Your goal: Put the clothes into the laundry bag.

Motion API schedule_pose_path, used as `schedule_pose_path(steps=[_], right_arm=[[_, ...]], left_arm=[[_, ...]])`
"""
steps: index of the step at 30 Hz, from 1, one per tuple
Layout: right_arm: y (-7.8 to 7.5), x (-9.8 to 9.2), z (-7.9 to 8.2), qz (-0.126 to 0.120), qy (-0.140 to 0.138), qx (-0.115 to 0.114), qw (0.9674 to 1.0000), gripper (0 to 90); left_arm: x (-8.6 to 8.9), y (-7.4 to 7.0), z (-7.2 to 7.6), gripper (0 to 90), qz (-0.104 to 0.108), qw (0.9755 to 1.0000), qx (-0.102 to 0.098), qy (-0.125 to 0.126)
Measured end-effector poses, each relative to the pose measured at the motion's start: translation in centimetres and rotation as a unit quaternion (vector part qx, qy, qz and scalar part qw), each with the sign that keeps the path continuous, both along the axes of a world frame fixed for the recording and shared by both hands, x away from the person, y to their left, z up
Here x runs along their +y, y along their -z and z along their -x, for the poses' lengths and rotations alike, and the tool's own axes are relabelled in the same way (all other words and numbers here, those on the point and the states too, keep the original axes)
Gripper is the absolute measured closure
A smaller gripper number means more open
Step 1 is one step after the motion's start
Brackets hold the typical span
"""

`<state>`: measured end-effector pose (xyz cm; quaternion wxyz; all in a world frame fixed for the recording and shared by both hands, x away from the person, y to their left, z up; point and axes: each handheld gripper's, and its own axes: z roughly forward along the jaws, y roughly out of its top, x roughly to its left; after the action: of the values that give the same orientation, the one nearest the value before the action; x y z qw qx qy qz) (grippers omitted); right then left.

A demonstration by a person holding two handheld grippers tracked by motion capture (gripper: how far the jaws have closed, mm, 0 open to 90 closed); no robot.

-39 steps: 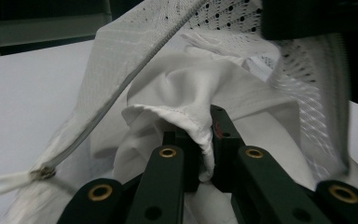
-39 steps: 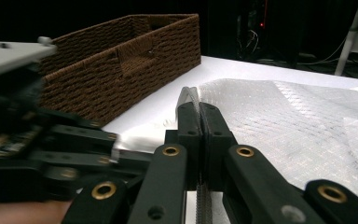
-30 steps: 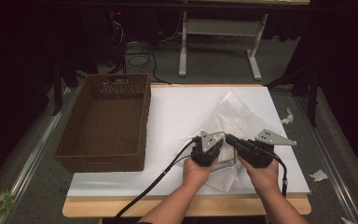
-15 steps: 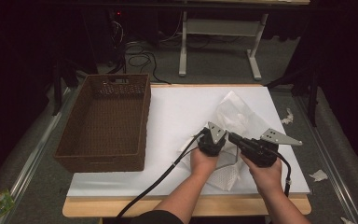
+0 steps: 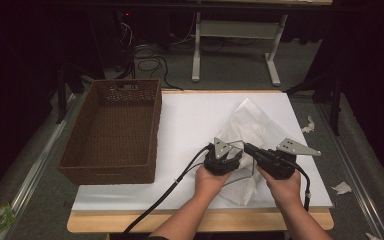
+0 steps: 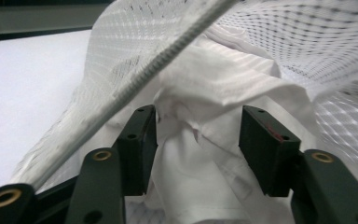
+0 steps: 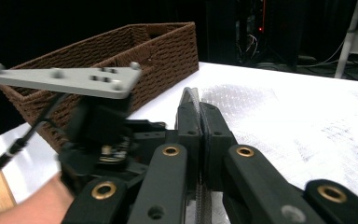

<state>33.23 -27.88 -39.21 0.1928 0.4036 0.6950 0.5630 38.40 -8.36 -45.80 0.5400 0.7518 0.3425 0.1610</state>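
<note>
- We are seeing a white worktop [image 5: 195, 120] carrying everything.
- A brown wicker basket [image 5: 112, 130] is sitting at its left.
- A white mesh bag [image 5: 255, 130] is lying at its right.

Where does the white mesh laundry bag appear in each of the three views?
High view: white mesh laundry bag lies right of centre on the table, ahead of both hands.
Left gripper view: it drapes across the top and right.
Right gripper view: it spreads right of centre.
Shared landmark: the bag's corded edge, clamped in the right gripper.
</note>
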Motion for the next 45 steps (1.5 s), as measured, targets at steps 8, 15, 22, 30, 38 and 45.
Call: schedule_pose_path(steps=[8,15,22,30,38,45], right_arm=[[0.0,0.2,0.1,0.004,0.0,0.001,1.0,89.4],[0.0,0.2,0.1,0.002,0.0,0.001,1.0,89.3],[0.0,0.2,0.1,0.004,-0.001,0.0,1.0,89.3],[0.0,-0.1,0.0,0.0,0.004,0.001,1.0,89.4],[0.2,-0.2,0.0,0.0,0.005,0.004,1.0,89.4],[0.3,-0.3,0.0,0.0,0.005,0.004,1.0,89.4]], left_arm=[[1.6,-0.5,1.8,37.6,0.013,0.9998,-0.014,0.01],[1.2,0.3,3.2,28.2,0.013,0.9992,0.006,0.037],[-0.9,1.9,1.3,63.0,-0.05,0.9943,0.078,0.053],[-1.9,0.5,0.2,89.1,-0.049,0.998,0.032,0.023],[-3.5,0.9,-0.8,86.3,-0.048,0.9975,0.041,0.033],[-2.0,0.3,0.2,62.1,-0.031,0.9981,0.035,0.039]])
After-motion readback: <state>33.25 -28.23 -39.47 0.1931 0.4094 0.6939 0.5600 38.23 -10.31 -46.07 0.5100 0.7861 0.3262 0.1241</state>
